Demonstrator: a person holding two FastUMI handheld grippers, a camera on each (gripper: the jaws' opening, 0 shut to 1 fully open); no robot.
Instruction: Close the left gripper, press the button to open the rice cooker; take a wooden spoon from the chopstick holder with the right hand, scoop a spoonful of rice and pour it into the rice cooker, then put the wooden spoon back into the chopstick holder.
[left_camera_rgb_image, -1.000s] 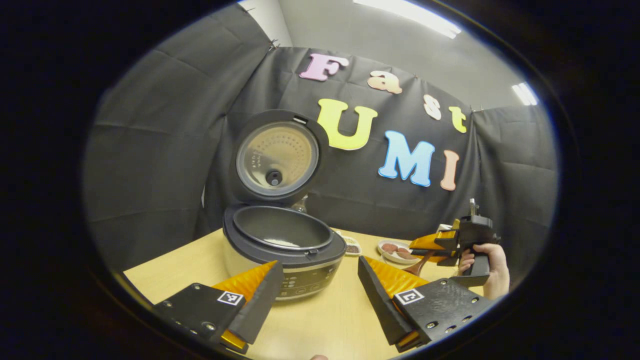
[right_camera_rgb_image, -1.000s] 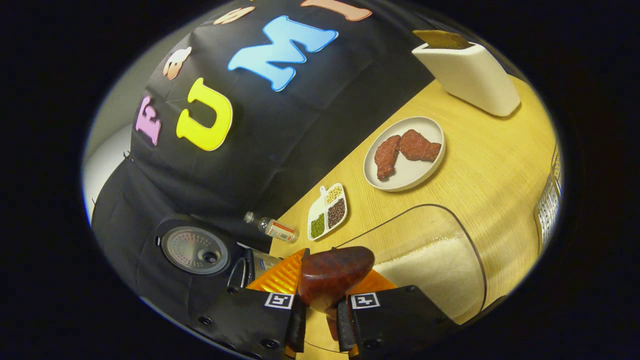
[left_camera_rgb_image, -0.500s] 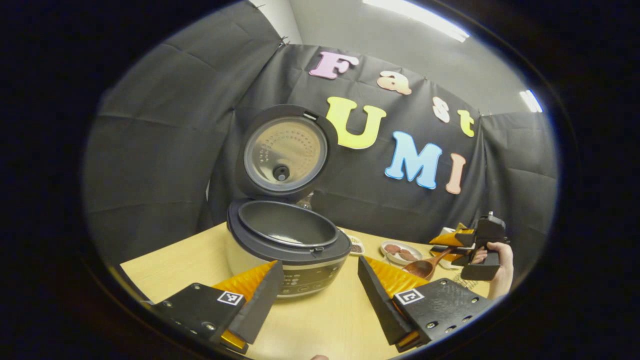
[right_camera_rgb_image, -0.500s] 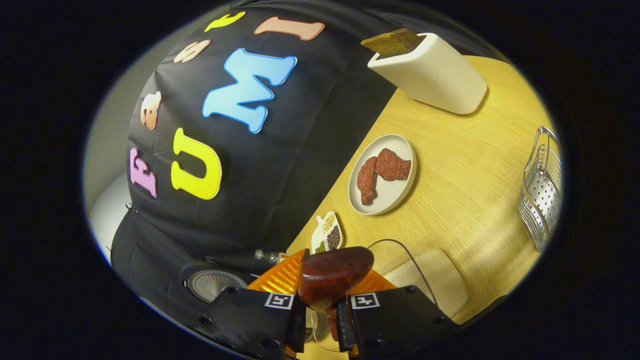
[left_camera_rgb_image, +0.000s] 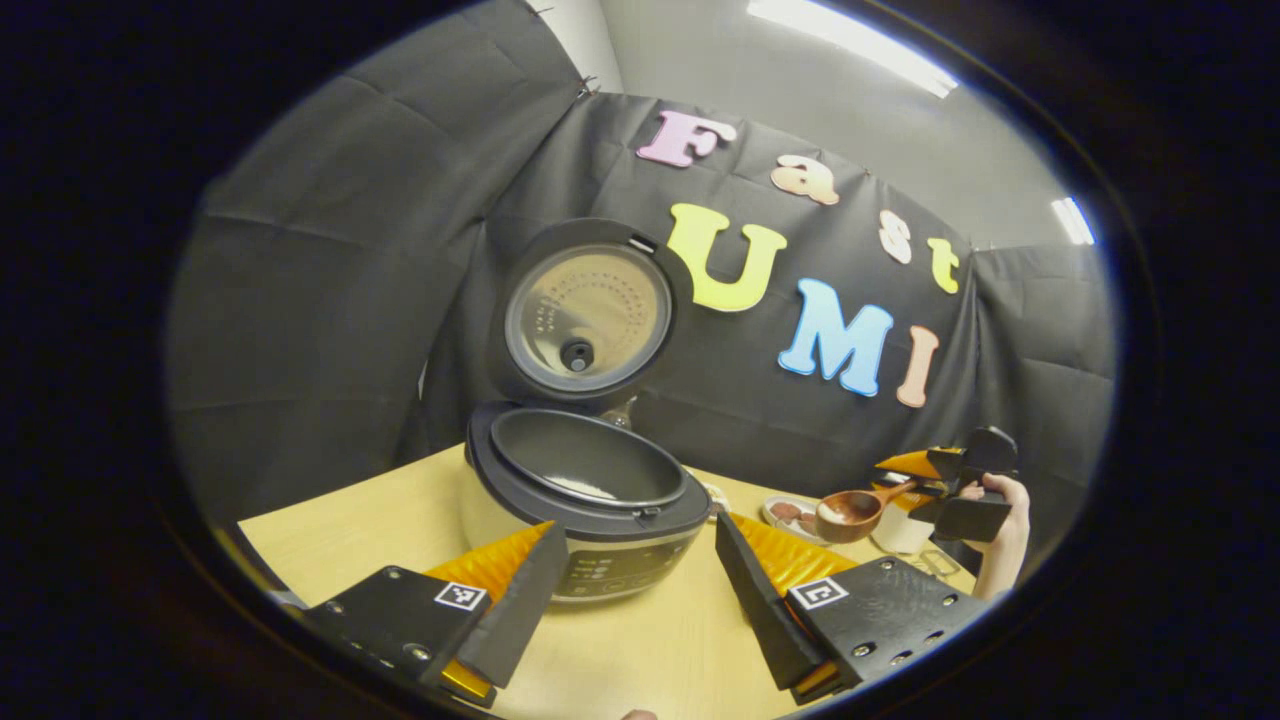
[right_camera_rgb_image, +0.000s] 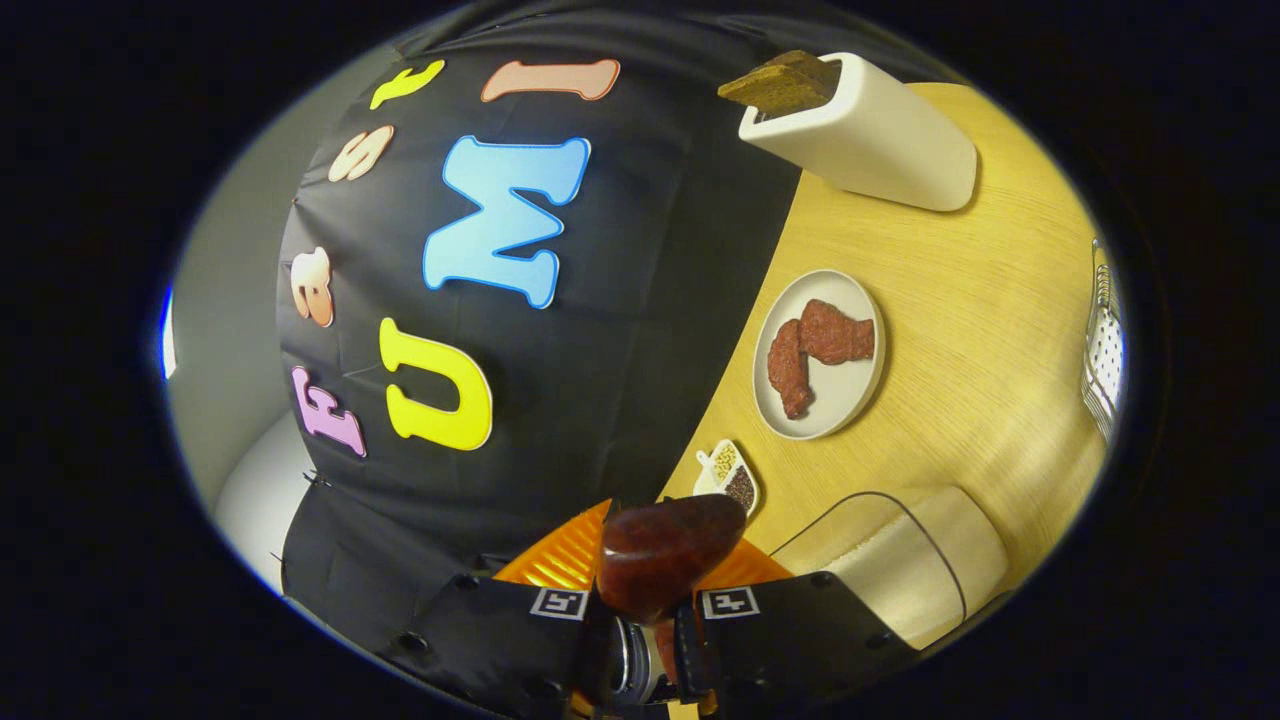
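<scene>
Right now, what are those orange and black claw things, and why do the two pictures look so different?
Those claws are grippers, tools with two fingers that a person holds, one in each hand. A small camera rides on each, so each picture looks out along its own fingers.

In the left gripper view, the left gripper is open and holds nothing. Ahead of it the rice cooker stands on the wooden table with its lid up. Farther off, a hand holds the other gripper, which carries the wooden spoon.

In the right gripper view, the right gripper is shut on that spoon, seen close up. Its camera is tipped over, so the table looks slanted. On it are a plate with two reddish pieces of food, a small divided dish, a white holder, a clear container of rice and a metal rack.
</scene>
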